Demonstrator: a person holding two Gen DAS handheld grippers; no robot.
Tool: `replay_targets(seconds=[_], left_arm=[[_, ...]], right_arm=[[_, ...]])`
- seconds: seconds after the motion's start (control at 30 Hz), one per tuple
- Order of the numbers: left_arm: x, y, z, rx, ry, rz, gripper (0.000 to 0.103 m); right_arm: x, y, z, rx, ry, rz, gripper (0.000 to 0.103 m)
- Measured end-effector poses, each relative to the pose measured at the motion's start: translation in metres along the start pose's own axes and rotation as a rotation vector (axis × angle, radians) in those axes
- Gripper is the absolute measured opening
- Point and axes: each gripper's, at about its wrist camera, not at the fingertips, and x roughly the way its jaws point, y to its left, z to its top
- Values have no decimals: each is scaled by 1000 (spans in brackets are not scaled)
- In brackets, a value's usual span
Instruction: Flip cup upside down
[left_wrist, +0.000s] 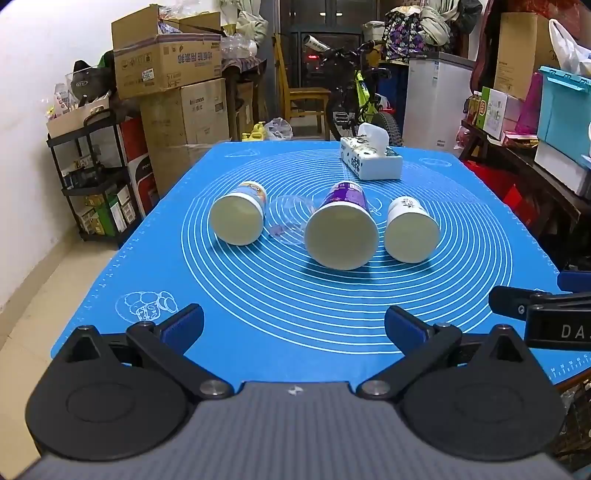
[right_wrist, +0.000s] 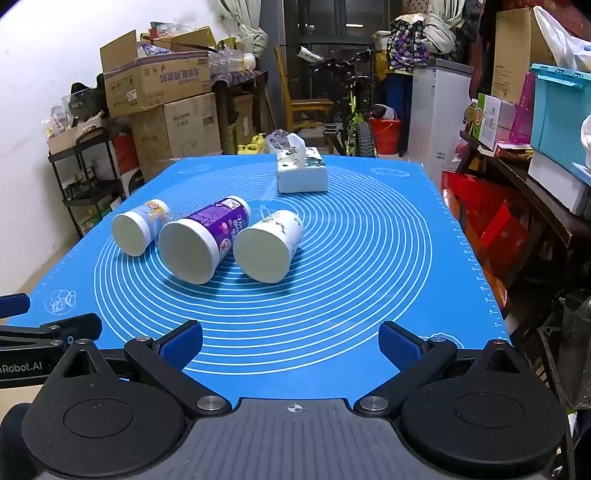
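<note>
Three paper cups (left_wrist: 341, 234) lying sideways on the worktop (left_wrist: 258, 314): light, crushable, likely to roll. Best pinched mid-wall, gently. Both jaws spread wide, holding nothing.

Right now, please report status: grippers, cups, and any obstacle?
Left gripper open, empty. Right gripper open, empty. Three cups on their sides on mat: purple cup in the middle. Tissue box behind, not blocking.

Blue mat (left_wrist: 258, 314) carries three toppled cups (left_wrist: 341, 230), tissue box (left_wrist: 371, 162)
</note>
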Motion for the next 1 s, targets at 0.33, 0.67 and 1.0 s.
replay_targets(seconds=[0.33,0.67,1.0], left_arm=[[-1,-2,-1,6,-5,0,102],[-1,-5,-2,17,-4,1,102],[0,-6,-2,18,-4,2,102]], right_arm=[[0,-1,1,0,13,2,101],[1,-2,0,3,18,0,101],[3,-4,-1,4,19,-1,101]])
